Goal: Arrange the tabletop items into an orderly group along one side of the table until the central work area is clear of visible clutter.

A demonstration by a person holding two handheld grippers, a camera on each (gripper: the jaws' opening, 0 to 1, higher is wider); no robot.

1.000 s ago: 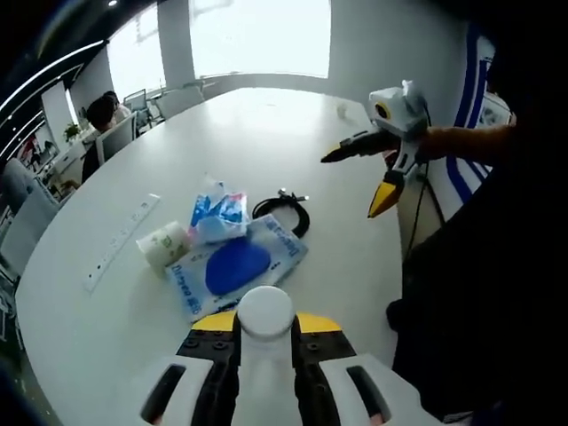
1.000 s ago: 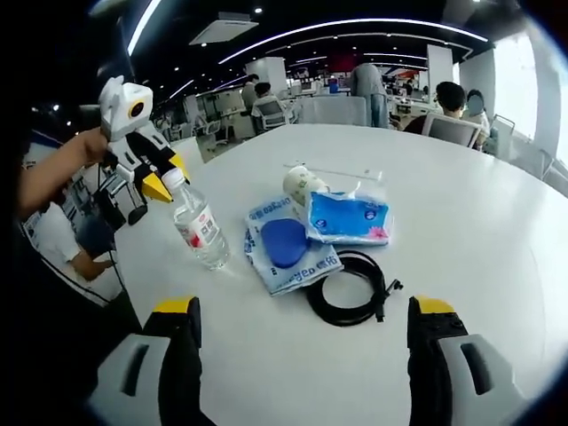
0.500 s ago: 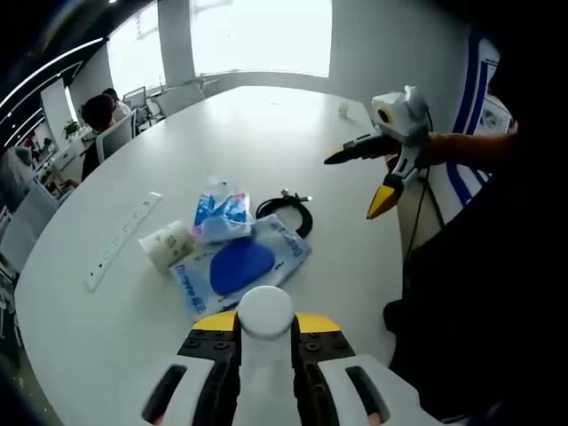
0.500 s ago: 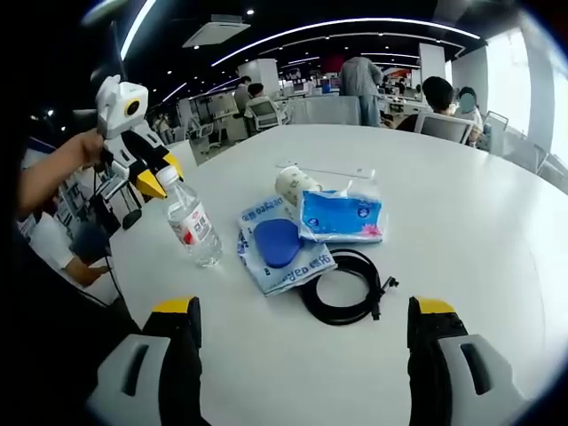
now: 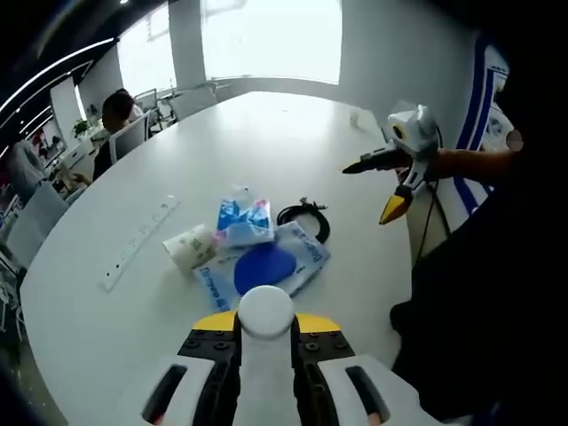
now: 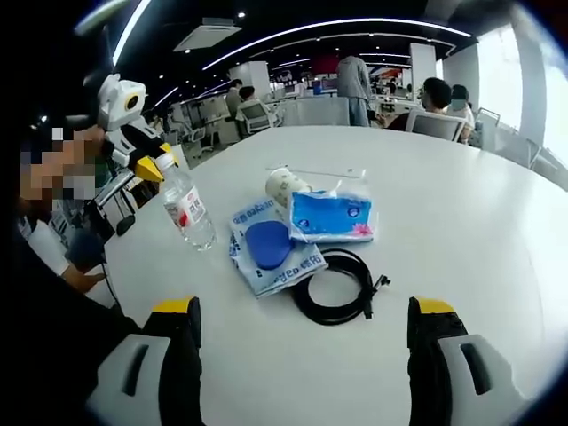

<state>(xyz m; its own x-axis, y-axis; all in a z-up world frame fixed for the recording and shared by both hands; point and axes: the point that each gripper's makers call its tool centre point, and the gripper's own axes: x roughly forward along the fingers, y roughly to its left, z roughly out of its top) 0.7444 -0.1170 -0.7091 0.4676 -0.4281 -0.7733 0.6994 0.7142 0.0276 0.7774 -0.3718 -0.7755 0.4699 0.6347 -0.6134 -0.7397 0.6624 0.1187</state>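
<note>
My left gripper (image 5: 266,323) is shut on a clear water bottle (image 5: 265,312), whose white cap sits between the jaws. In the right gripper view that bottle (image 6: 188,209) leans with its base on the table, the left gripper (image 6: 149,167) gripping its neck. Beside it lies a pile: a paper cup (image 6: 286,185) on its side, a blue tissue pack (image 6: 331,216), a blue-and-white pouch (image 6: 266,249) and a coiled black cable (image 6: 333,286). My right gripper (image 6: 302,307) is open above the table near the cable, and it also hovers open in the left gripper view (image 5: 368,189).
A long white power strip (image 5: 138,241) lies left of the pile on the round white table (image 5: 266,133). People sit at chairs and desks beyond the far edge. A person's body and sleeve stand close at the table's near edge.
Both views have drifted slightly. The left gripper keeps its hold on the bottle and the right stays open. The pile has not moved.
</note>
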